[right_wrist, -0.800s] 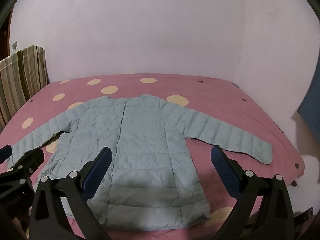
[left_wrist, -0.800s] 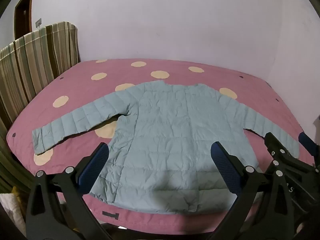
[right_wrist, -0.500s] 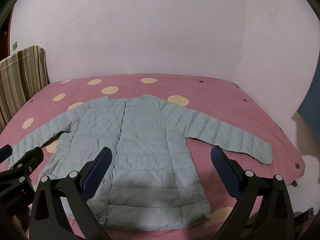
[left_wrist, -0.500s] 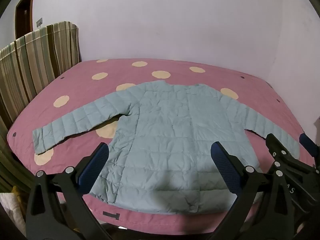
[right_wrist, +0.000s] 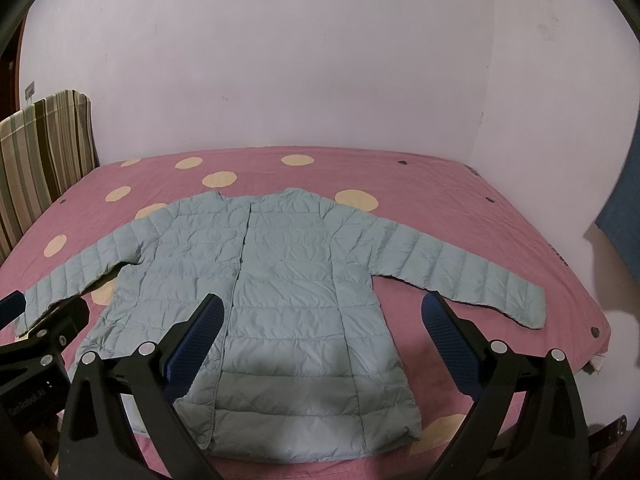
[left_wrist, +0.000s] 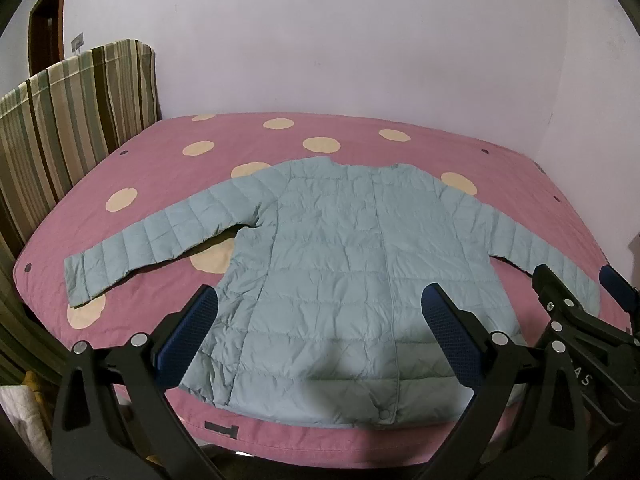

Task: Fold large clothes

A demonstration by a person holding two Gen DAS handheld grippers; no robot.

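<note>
A pale blue quilted jacket (left_wrist: 340, 264) lies flat and front up on a pink bed, both sleeves spread out to the sides, hem toward me. It also shows in the right wrist view (right_wrist: 280, 292). My left gripper (left_wrist: 320, 328) is open and empty, held above the hem on the left side. My right gripper (right_wrist: 320, 328) is open and empty, held above the hem on the right side. In the left wrist view the right gripper (left_wrist: 580, 292) shows at the right edge. In the right wrist view the left gripper (right_wrist: 40, 316) shows at the left edge.
The bed (left_wrist: 360, 140) has a pink cover with cream dots and reaches the white walls at the back and right. A striped headboard (left_wrist: 60, 128) stands on the left. A dark blue cloth (right_wrist: 624, 224) hangs at the far right.
Both grippers have drifted slightly; the jacket sits a little lower in the views. The jacket itself has not moved.
</note>
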